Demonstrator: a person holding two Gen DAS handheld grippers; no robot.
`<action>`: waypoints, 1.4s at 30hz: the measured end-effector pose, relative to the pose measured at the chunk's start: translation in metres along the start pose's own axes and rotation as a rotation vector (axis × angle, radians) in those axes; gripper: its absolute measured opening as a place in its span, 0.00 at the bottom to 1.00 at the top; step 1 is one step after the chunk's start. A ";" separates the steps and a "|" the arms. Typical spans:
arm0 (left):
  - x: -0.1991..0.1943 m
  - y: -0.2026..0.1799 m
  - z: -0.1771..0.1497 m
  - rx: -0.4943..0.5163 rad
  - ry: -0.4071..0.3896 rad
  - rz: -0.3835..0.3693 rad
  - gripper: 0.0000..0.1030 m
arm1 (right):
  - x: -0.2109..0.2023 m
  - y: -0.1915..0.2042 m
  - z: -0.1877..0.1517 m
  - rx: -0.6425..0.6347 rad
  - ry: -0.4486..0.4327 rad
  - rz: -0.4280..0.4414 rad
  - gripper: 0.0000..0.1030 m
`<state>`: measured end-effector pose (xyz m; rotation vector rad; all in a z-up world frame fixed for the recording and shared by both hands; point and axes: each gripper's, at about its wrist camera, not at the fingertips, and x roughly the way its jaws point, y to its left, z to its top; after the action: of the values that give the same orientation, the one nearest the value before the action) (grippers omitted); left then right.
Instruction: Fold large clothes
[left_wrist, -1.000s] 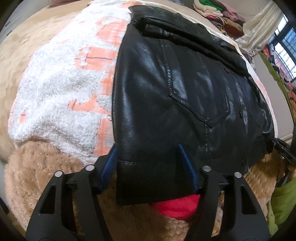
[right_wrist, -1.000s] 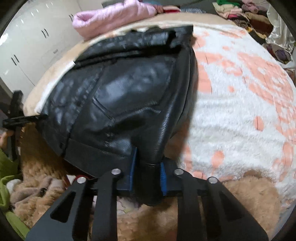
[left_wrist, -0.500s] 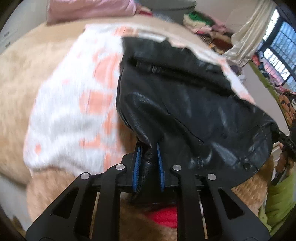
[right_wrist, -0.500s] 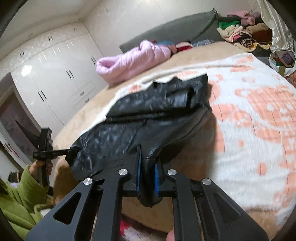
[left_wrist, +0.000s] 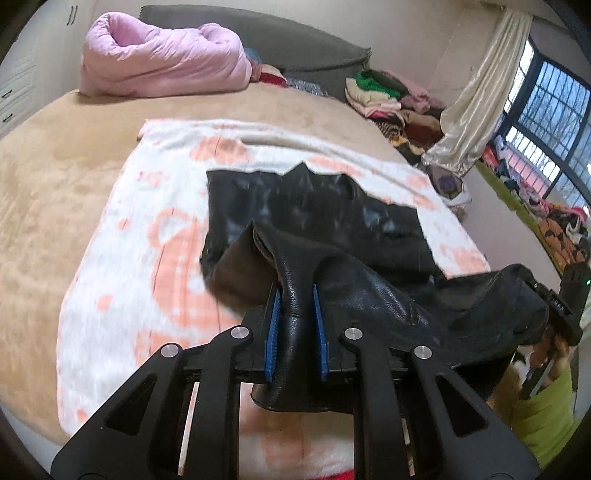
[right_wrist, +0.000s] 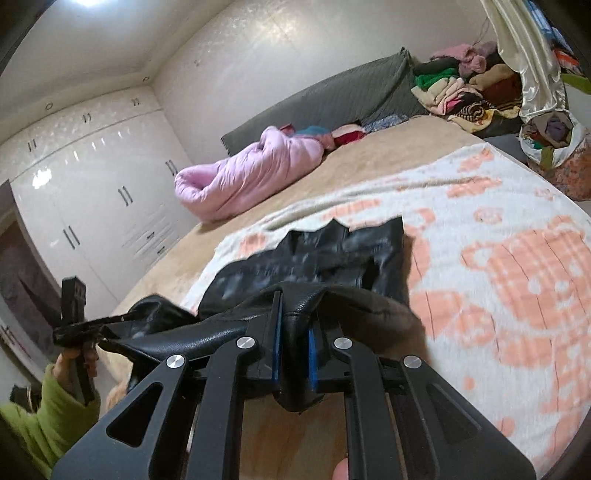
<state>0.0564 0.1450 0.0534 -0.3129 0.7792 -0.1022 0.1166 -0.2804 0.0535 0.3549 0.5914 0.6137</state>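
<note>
On the bed (left_wrist: 48, 177), a white-and-orange blanket (left_wrist: 147, 266) carried the far part of a black leather jacket (left_wrist: 314, 210), while its near hem hung lifted between the two grippers. The left gripper (left_wrist: 295, 332) had its blue-padded fingers (left_wrist: 272, 332) clenched on one hem corner; the right gripper (right_wrist: 293, 350) was clamped on the other. Beyond lay a rolled pink puffer coat (left_wrist: 162, 62) and a heap of folded clothes (right_wrist: 465, 92). At the bedside a bag (right_wrist: 554, 147) held more clothes.

The left gripper (left_wrist: 297, 328) at the frame's lower centre is clamped on black leather; the right gripper (right_wrist: 293, 339) likewise, a green sleeve (right_wrist: 55, 410) at lower left.
</note>
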 end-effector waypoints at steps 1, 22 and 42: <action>0.002 0.000 0.006 -0.008 -0.010 -0.005 0.10 | 0.005 -0.001 0.005 0.003 -0.006 -0.008 0.10; 0.049 0.029 0.079 -0.141 -0.088 0.068 0.17 | 0.091 -0.026 0.062 0.040 -0.016 -0.140 0.11; 0.088 0.062 0.065 -0.146 -0.015 0.118 0.21 | 0.195 -0.076 0.069 0.090 0.131 -0.269 0.14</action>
<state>0.1627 0.2013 0.0178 -0.4045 0.7898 0.0688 0.3205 -0.2258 -0.0091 0.3142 0.7796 0.3539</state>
